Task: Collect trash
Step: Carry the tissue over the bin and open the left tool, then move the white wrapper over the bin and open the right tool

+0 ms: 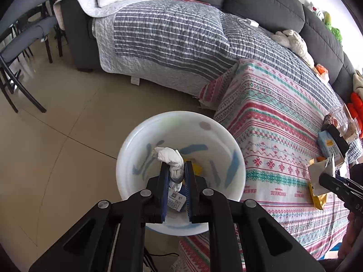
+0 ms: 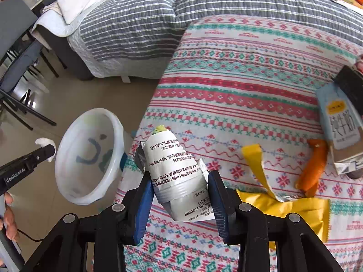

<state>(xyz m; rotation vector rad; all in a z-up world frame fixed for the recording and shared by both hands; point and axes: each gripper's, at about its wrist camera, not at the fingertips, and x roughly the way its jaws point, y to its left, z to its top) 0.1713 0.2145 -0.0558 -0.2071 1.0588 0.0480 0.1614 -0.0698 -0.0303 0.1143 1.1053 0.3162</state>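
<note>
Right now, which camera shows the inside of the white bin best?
The left wrist view: it looks straight down into the bin, showing a yellow wrapper and a label at the bottom. The right wrist view shows the bin only obliquely at the left edge.

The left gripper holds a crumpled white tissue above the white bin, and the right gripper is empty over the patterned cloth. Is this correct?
Not quite. The right gripper is not empty: in the right wrist view its jaws clamp a crumpled white printed wrapper. The rest stands: the left gripper holds the crumpled white tissue above the white bin, beside the patterned cloth.
</note>
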